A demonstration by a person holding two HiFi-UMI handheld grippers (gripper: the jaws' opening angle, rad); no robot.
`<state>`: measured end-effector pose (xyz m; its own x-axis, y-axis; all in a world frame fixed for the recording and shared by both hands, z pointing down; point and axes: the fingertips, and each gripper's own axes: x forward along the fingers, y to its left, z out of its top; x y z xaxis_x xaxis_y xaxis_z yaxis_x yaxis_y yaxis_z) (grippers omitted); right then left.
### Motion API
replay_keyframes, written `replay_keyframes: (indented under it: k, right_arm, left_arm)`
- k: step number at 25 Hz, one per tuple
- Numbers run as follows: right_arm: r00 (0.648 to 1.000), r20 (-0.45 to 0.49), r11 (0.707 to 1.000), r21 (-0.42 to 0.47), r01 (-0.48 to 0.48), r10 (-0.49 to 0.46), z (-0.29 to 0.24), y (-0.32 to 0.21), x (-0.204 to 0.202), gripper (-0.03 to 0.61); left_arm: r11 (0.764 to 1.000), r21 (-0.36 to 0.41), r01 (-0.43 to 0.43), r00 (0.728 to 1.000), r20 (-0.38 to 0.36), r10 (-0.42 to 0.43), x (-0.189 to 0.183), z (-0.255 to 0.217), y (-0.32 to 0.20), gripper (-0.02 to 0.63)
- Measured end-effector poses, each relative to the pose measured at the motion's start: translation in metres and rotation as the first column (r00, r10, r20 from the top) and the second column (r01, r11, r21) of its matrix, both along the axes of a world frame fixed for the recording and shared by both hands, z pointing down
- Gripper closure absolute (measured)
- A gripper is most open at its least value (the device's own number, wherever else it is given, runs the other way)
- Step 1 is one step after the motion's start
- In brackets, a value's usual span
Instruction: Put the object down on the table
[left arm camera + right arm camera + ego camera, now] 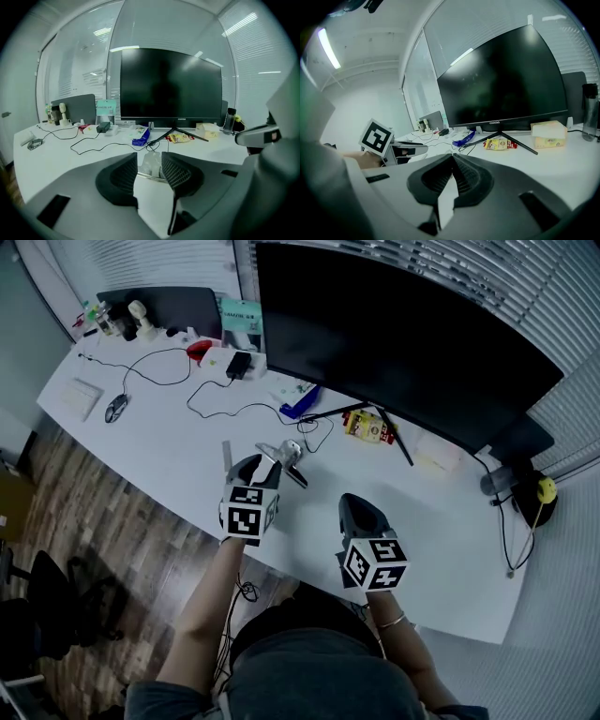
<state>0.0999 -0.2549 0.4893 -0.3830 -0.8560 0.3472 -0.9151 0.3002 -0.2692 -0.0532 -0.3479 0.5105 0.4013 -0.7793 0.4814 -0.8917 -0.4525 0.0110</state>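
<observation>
A small crumpled clear plastic object [151, 165] sits between the pads of my left gripper [150, 159] and fills the gap from one pad to the other. In the head view the same object [284, 456] shows pale grey at the tip of the left gripper [269, 465], low over the white table [169, 442] near its front edge. My right gripper [361, 509] hovers to the right of it, also near the front edge. In the right gripper view its jaws [453, 164] are closed together with nothing between them.
A large black monitor [403, 343] on a splayed stand [370, 418] fills the back of the table. Before it lie a black cable [230, 409], a blue item [300, 404], a red-yellow snack packet [367, 427] and a tissue box [548, 133]. A mouse [115, 409] lies far left.
</observation>
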Motion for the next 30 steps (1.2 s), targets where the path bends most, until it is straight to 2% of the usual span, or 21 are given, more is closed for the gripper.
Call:
replay_keyframes:
  k: [13, 20, 30]
  right_arm:
    - [0.999, -0.011, 0.999, 0.021, 0.035, -0.035, -0.008, 0.006, -0.014, 0.575]
    - [0.999, -0.020, 0.998, 0.029, 0.048, -0.047, -0.010, 0.010, -0.019, 0.575]
    - [0.998, -0.009, 0.998, 0.038, 0.055, -0.055, -0.013, 0.014, -0.023, 0.575]
  left_arm:
    - [0.993, 0.020, 0.116, 0.988, -0.106, -0.113, -0.043, -0.018, 0.059, 0.527]
    - [0.988, 0.037, 0.147, 0.983, -0.120, -0.142, -0.057, -0.022, 0.079, 0.565]
    - [0.984, 0.047, 0.170, 0.977, -0.141, -0.162, -0.061, -0.025, 0.090, 0.584]
